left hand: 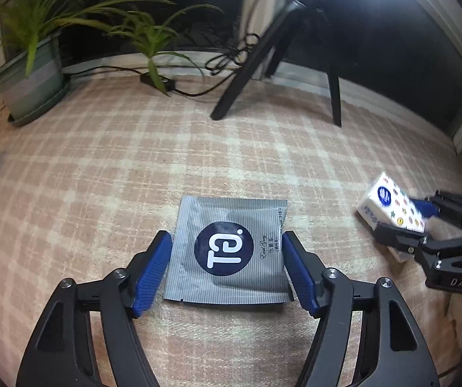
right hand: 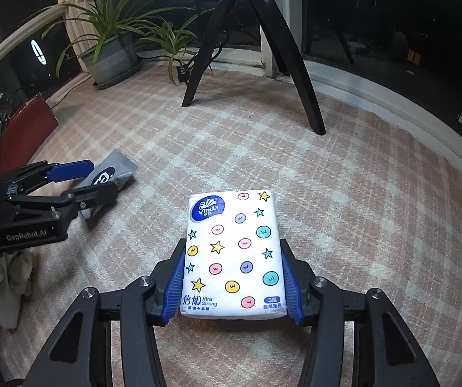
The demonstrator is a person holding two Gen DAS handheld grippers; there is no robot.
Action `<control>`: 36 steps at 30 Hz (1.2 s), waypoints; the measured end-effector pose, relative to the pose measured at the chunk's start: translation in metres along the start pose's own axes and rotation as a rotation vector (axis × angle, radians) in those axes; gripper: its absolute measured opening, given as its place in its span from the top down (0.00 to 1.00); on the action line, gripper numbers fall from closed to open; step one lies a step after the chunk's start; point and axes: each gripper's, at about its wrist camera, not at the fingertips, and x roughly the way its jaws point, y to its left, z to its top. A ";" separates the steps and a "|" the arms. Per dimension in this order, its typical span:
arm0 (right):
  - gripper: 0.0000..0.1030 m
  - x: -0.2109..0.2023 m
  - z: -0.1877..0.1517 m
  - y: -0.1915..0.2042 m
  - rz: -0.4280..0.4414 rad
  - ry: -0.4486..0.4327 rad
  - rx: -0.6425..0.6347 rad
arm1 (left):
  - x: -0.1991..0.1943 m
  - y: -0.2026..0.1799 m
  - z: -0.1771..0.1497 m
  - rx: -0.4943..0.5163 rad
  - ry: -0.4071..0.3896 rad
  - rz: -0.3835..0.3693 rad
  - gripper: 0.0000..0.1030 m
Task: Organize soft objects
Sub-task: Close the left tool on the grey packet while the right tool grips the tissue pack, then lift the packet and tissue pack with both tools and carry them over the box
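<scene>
Left wrist view, centre: grey striped sachet [left hand: 227, 251] clamped between left gripper [left hand: 227, 264] pads, above checked cloth [left hand: 102, 167]; right wrist view, centre: white dotted tissue pack [right hand: 232, 254] squeezed by right gripper [right hand: 232, 280]

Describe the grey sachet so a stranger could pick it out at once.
Start at the pink plaid rug in front of the black tripod and potted plant. Near the camera lies a flat grey striped sachet, held between the blue pads of the left gripper. Unlike the thick white tissue pack with coloured dots and stars to its right, it is thin, grey, and bears a dark round logo.
</scene>
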 end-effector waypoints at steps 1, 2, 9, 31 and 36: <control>0.53 0.000 0.000 0.000 0.000 0.000 0.000 | 0.000 -0.002 0.000 0.011 0.000 0.007 0.34; 0.53 0.000 0.000 0.000 0.002 -0.001 0.002 | 0.000 -0.002 0.001 0.015 -0.002 0.001 0.37; 0.53 0.000 -0.001 -0.001 0.005 -0.004 0.005 | -0.009 -0.006 -0.001 0.021 -0.039 -0.004 0.53; 0.53 0.000 -0.001 0.000 0.008 -0.007 0.012 | -0.022 -0.009 -0.004 0.027 -0.070 -0.027 0.94; 0.53 0.000 0.000 -0.001 0.010 -0.008 0.013 | -0.031 -0.007 0.000 0.008 -0.095 -0.024 0.95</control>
